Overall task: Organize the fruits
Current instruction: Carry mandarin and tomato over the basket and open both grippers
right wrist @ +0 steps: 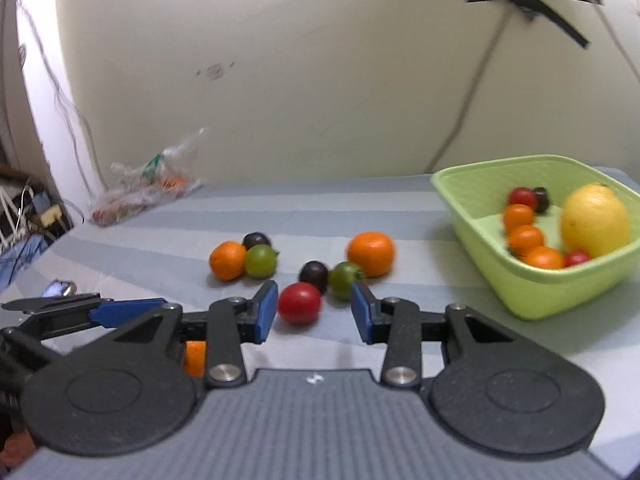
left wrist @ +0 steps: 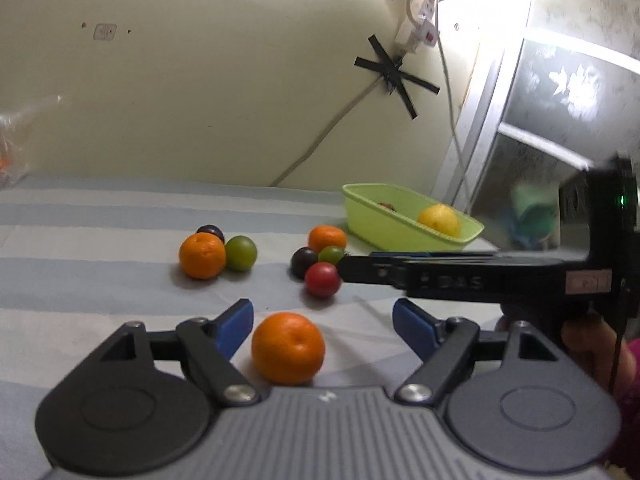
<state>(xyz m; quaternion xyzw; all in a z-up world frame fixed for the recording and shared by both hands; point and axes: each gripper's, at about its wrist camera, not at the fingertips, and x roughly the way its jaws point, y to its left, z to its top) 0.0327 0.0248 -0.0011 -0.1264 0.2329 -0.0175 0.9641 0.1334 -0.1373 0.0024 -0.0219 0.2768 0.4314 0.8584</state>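
My left gripper (left wrist: 323,322) is open, its blue pads either side of an orange mandarin (left wrist: 288,347) on the striped cloth. My right gripper (right wrist: 314,310) is open around a red tomato (right wrist: 299,303), not touching it; it shows side-on in the left wrist view (left wrist: 348,270). Behind the tomato lie a dark plum (right wrist: 314,275), a green fruit (right wrist: 344,279) and a mandarin (right wrist: 371,253). Further left sit another mandarin (right wrist: 227,260), green fruit (right wrist: 260,261) and plum (right wrist: 256,239). A green basket (right wrist: 532,292) at right holds a lemon (right wrist: 595,219) and several small fruits.
A crumpled plastic bag (right wrist: 148,188) lies at the cloth's far left by the wall. Taped cables (left wrist: 394,72) and a power strip (left wrist: 420,20) hang on the wall. A window frame (left wrist: 492,120) stands right of the basket (left wrist: 400,226).
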